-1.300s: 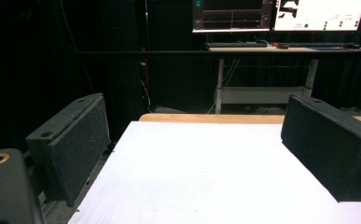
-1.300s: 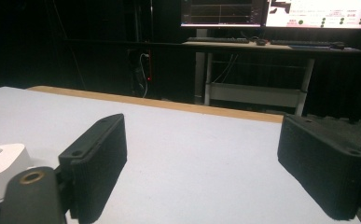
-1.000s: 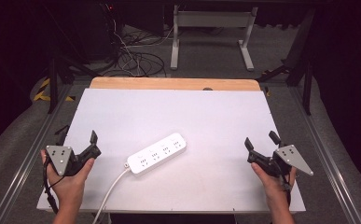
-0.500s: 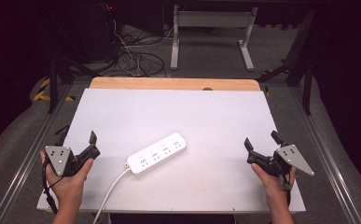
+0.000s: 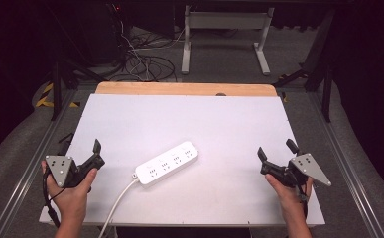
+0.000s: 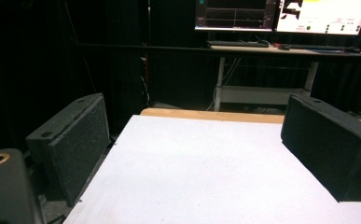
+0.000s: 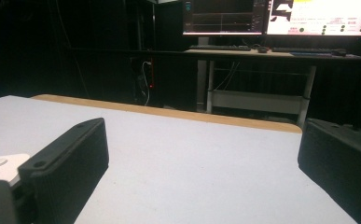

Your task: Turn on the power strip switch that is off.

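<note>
High view: white power strip (image 5: 167, 162) lies centre frame on the table (image 5: 229, 124), cord trailing to the bottom edge. My left gripper (image 5: 93, 153) sits lower left, my right gripper (image 5: 275, 154) lower right, both well apart from it.

Left gripper view: jaws spread, nothing between.

Right gripper view: jaws just opened wide, nothing between; strip's end (image 7: 1, 169) at lower left.

Power strip (image 5: 167, 162) sits mid-desk (image 5: 219, 119), its cord trailing to the near edge. Wide open surface around the power strip, both sides and beyond.
</note>
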Available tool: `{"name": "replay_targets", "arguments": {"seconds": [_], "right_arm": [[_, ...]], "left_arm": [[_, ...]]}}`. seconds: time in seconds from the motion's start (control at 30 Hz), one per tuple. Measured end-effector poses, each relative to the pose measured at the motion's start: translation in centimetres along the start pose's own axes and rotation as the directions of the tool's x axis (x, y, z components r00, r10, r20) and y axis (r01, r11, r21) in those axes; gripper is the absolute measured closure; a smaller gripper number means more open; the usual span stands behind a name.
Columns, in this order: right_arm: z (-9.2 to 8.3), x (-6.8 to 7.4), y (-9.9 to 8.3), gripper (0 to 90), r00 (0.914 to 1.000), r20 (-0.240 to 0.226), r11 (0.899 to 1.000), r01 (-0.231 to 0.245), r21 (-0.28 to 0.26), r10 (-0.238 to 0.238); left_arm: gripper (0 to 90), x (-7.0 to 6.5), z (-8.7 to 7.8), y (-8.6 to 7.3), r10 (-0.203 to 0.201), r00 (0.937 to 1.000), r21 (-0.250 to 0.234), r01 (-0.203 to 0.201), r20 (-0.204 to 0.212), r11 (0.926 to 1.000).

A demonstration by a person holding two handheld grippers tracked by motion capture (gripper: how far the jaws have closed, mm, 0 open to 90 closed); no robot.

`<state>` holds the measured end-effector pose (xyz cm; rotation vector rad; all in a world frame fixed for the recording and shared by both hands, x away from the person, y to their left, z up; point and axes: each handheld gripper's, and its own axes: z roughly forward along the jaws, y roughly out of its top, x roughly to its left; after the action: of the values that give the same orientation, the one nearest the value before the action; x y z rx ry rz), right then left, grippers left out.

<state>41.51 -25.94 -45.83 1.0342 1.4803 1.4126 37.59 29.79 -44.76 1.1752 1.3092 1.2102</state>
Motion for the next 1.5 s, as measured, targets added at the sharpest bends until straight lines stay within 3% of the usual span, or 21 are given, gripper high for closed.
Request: {"name": "replay_targets", "arguments": {"seconds": [1.5], "right_arm": [[-0.26, -0.41, -0.13, 4.9, 0.9999, 0.014, 1.000, -0.007, 0.014, 0.007]], "left_arm": [[10.3, -0.22, 0.41, -0.32, 0.012, 0.9997, 0.011, -0.012, 0.022, 0.9999]]}}
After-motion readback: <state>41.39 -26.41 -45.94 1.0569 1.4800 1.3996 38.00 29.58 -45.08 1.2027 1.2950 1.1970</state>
